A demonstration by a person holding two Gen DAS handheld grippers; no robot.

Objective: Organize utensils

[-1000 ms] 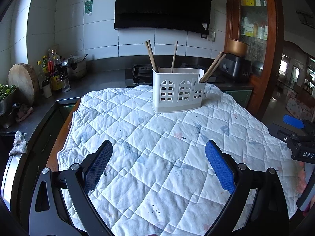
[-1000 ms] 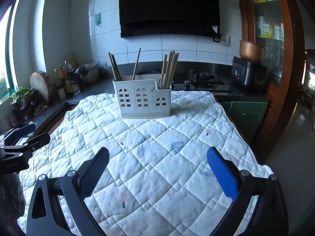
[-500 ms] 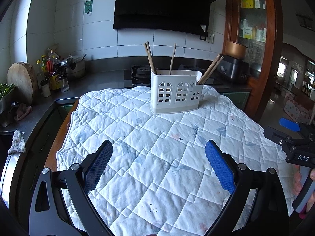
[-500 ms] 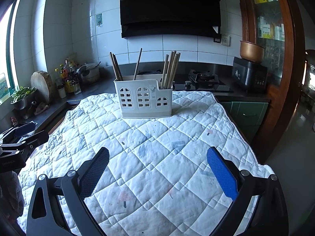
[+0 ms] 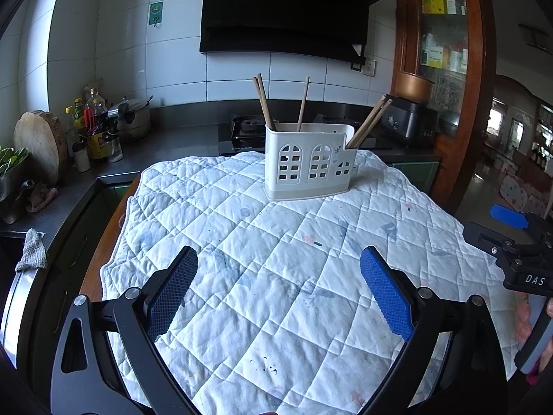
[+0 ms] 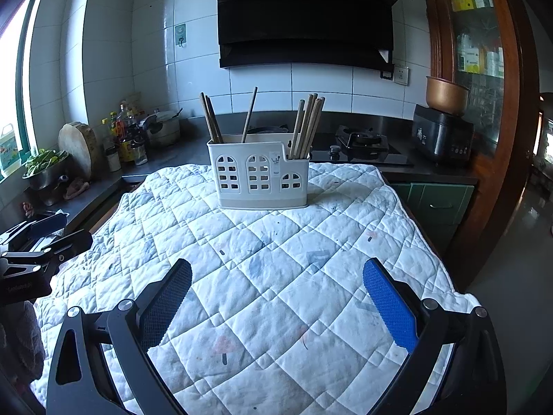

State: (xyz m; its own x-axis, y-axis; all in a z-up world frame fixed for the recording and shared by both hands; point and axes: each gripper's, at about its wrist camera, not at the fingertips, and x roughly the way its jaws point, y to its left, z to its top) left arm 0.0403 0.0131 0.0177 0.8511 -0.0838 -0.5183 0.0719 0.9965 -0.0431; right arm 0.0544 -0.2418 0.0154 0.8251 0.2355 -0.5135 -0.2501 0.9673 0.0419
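Both views have crept slightly nearer the white holder (image 6: 262, 173), which stands on the quilted bench (image 6: 276, 276). Chopsticks (image 6: 308, 124) already stand inside; none lie loose, so sorting looks nearly finished. Left hand-held gripper (image 5: 276, 290) and right hand-held gripper (image 6: 276, 297) gape, empty.

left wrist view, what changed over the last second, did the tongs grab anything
Nothing was grabbed or let go. The left tongs drifted slightly, so the utensil holder sits a bit left of where it was in that view. The right tongs barely moved. Both are open and empty as before; the chopsticks are unmoved in the holder on the quilted cloth.
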